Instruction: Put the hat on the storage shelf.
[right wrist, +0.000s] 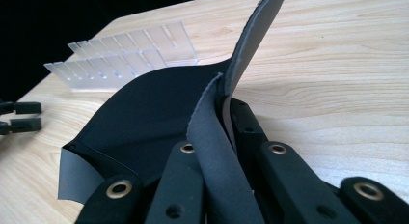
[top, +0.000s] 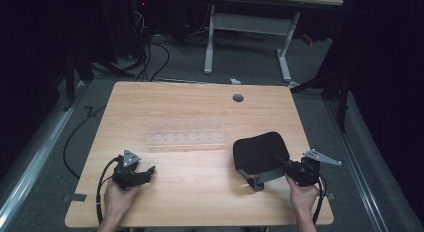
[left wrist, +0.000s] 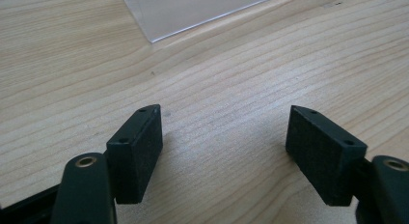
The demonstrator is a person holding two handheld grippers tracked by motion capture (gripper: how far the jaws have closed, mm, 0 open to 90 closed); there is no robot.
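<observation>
Right gripper (top: 283, 165) pinches the black mouse pad's (top: 260, 151) edge at four o'clock, corner lifted off the table (top: 200, 192); left gripper (top: 150, 170) gapes empty at seven; clear plastic rack (top: 186, 138) waits centre; barely started, I reckon.

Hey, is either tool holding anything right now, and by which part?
The right tool is shut on the black mat, pinching its near edge. The left tool is open and holds nothing.

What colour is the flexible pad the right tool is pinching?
Black on top, grey underneath. The pad shows best in the right gripper view, clamped in the right tool.
</observation>
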